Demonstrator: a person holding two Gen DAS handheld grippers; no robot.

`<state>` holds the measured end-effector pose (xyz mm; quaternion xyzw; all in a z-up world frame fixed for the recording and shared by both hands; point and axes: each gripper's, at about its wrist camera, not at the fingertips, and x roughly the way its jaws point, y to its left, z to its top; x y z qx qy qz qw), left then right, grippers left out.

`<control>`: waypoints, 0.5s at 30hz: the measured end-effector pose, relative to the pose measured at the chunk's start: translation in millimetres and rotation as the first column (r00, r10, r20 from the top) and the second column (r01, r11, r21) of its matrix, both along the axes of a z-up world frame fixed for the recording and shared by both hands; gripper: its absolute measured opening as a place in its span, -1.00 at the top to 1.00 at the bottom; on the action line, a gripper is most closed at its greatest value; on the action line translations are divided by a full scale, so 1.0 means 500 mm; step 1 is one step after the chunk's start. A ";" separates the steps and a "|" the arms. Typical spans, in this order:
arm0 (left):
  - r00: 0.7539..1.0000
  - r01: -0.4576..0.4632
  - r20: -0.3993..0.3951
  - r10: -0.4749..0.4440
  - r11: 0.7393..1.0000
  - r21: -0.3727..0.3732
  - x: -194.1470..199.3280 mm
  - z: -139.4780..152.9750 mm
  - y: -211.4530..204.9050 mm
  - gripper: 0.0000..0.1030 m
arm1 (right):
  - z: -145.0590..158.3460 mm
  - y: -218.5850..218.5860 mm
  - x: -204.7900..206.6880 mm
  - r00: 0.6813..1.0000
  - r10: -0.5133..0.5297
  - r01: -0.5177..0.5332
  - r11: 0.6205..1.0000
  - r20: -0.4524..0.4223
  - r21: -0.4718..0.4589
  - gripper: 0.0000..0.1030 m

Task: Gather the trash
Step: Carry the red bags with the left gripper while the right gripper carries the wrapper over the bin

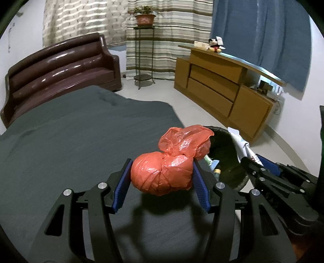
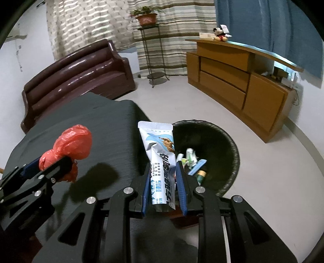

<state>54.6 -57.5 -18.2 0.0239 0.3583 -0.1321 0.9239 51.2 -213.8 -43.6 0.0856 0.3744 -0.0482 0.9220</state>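
My left gripper (image 1: 162,170) is shut on a crumpled red plastic bag (image 1: 162,174) and holds it above the dark grey table (image 1: 70,141); the bag also shows in the right wrist view (image 2: 75,141). My right gripper (image 2: 164,172) is shut on a white and blue toothpaste tube (image 2: 160,153), held upright at the table's right edge, beside the black trash bin (image 2: 218,141). The bin holds several small pieces of trash (image 2: 194,163). In the left wrist view the bin (image 1: 224,149) lies just right of the bag, with my right gripper (image 1: 251,159) and the tube (image 1: 241,143) over its rim.
A brown leather sofa (image 1: 60,68) stands behind the table. A metal plant stand with a potted plant (image 1: 144,18) is at the back. A long wooden cabinet (image 1: 222,87) with a Mickey Mouse toy (image 1: 214,45) runs along the right wall. Light floor (image 2: 263,172) surrounds the bin.
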 end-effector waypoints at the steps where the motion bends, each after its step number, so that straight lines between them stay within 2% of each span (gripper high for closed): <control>1: 1.000 0.010 0.002 -0.010 1.000 0.003 0.004 0.000 -0.011 -0.08 | -0.002 -0.007 0.001 1.000 -0.010 0.010 1.000 -0.002 -0.001 0.53; 15: 0.998 0.068 -0.010 -0.067 0.997 0.029 0.080 -0.020 -0.116 -0.08 | -0.020 -0.061 0.028 0.998 -0.062 0.062 0.998 -0.019 -0.019 0.53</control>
